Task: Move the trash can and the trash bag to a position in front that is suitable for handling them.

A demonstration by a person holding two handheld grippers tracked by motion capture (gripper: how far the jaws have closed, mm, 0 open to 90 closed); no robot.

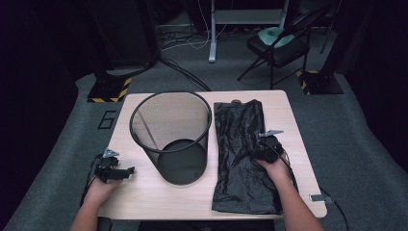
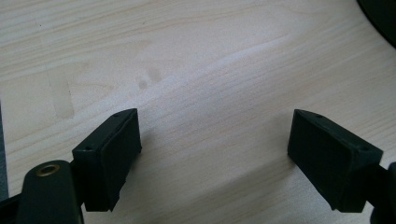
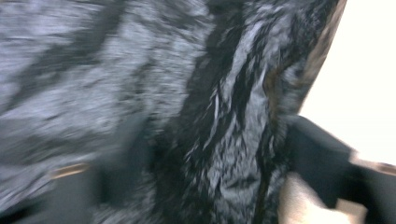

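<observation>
Two grippers at work over a pale wood-grain table (image 1: 144,197). Right gripper (image 1: 266,150) set down on a black plastic bag (image 1: 240,159), fingertips lost against the dark film from above; whether the pads press the plastic or merely straddle it, impossible to tell. Blurred throughout in the right gripper view: crinkled, glossy folds of the bag (image 3: 140,93) running between two dark jaws, right gripper (image 3: 215,172) partly closed around a ridge of film, a bright strip of tabletop (image 3: 369,70) washed out at the edge. No earlier picture to compare.

Left gripper (image 1: 115,172) resting near the table's left edge, well apart from the bag, pointing toward a black wire-mesh wastebasket (image 1: 171,137). Jaws spread wide in the left gripper view (image 2: 215,158), nothing between them but bare laminate with faint smudges; a dark curve of the basket's base (image 2: 380,18) cut off at the top corner.

Bag lying flat and long on the right half of the table, just beside the basket, wrinkled and shiny, its near end reaching the table edge. Basket round, tapered, see-through mesh with solid base, upright. Folding chair (image 1: 279,45) beyond on grey carpet.
</observation>
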